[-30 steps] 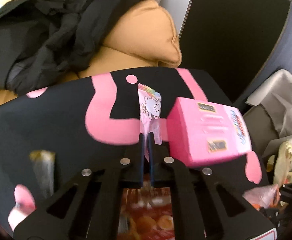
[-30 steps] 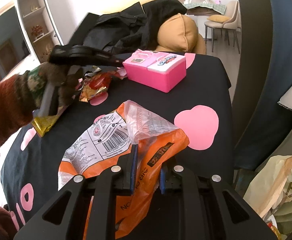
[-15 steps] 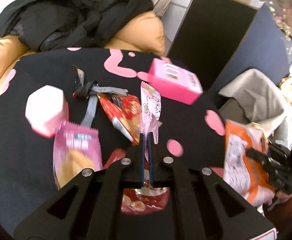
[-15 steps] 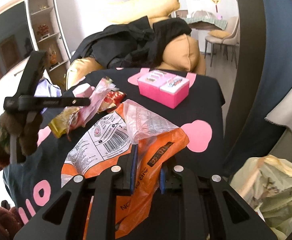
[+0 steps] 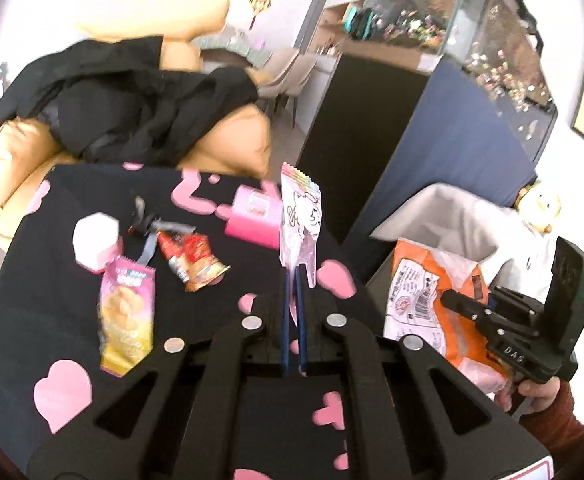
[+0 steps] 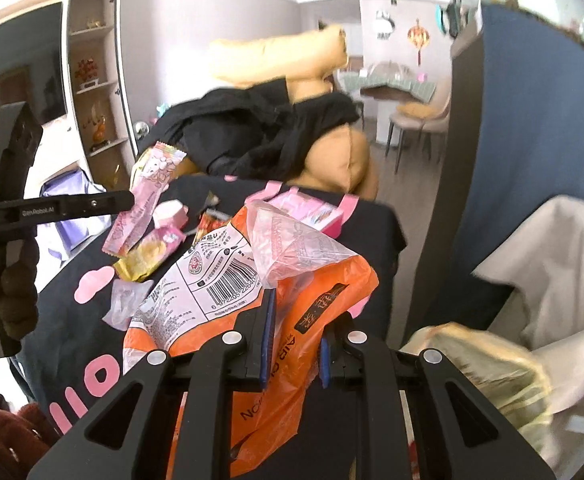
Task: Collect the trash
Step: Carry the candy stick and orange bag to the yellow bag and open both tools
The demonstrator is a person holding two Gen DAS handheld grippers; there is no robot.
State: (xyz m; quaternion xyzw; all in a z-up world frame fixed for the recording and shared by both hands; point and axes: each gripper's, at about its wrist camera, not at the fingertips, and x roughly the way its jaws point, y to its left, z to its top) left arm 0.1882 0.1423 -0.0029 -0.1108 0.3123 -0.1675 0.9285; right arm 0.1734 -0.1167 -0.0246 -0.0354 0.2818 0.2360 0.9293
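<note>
**Two wrappers lifted, bin to the right**

Black table (image 5: 43, 320) with pink shapes, sofa and dark clothing behind; lined bin (image 5: 472, 220) standing just off the table's right edge, against a blue cabinet (image 5: 452, 152).

- Left gripper (image 5: 294, 276): jaws pressed fully together on the lower end of a thin pink wrapper (image 5: 300, 216), which stands upright above the tips, clear of the table.
- Right gripper (image 6: 294, 308): jaws narrowly parted, clamped on a crumpled orange bag (image 6: 251, 280) with a barcode label; the bag hangs over the table's right edge, close to the bin.
- Left on table: yellow-pink cookie pack (image 5: 125, 316), red snack wrapper (image 5: 191, 258), a pale hexagonal box (image 5: 93, 236), a pink case (image 5: 253, 216). Whether the last two count as trash I cannot tell.

Step, as judged: carry phase, both pieces held, neither dropped yet.

Next move, as judged: bring each gripper over the bin mouth, then open; the orange bag is nearer and would go first.

Room and edges: open air above the table; the bin mouth is wide, though it already holds a bulky bag (image 6: 492, 360). The table corner and cabinet face bound the path. Both grippers converge on one opening, so they may crowd each other.
</note>
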